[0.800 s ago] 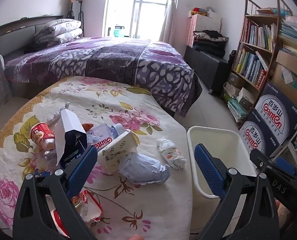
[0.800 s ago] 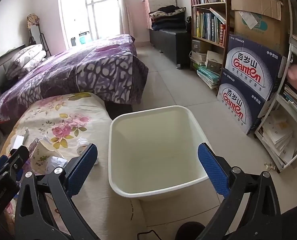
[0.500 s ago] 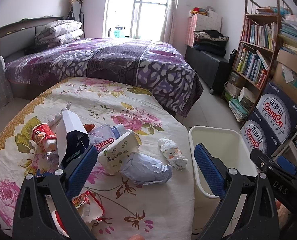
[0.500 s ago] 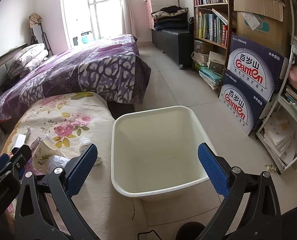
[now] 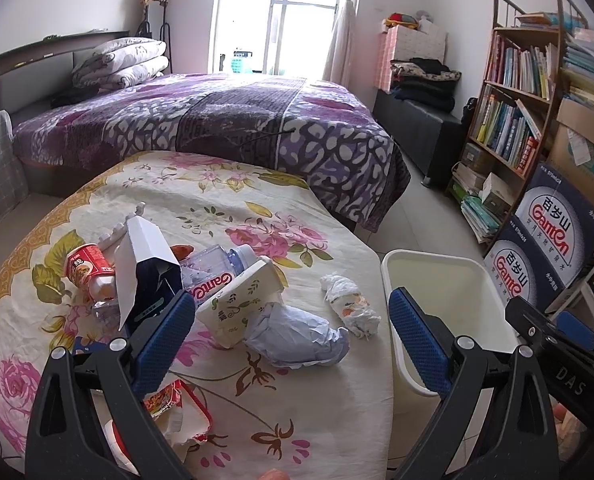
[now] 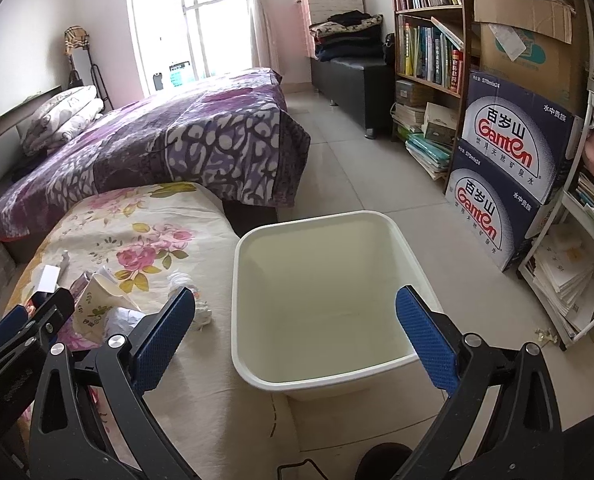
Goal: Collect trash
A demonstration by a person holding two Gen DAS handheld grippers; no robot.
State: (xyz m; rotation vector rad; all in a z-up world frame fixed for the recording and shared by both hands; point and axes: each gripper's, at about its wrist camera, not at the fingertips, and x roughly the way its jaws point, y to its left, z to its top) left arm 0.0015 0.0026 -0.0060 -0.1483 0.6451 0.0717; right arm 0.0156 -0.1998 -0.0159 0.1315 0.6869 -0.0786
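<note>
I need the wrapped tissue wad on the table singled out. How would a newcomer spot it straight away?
Start at the floral tablecloth and go to the edge nearest the white bin. The tissue wad lies there alone, apart from the trash pile. It is white with small orange marks, and smaller than the pale blue crumpled paper beside it.

White bin (image 6: 321, 376), floral tablecloth (image 5: 225, 208), purple bedspread (image 5: 225, 120)

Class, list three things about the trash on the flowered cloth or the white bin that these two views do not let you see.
- Red wrapper: left wrist view, half behind the left gripper.
- Water bottle: lower part behind the carton.
- White bin: near floor behind the right gripper; its base hidden.
</note>
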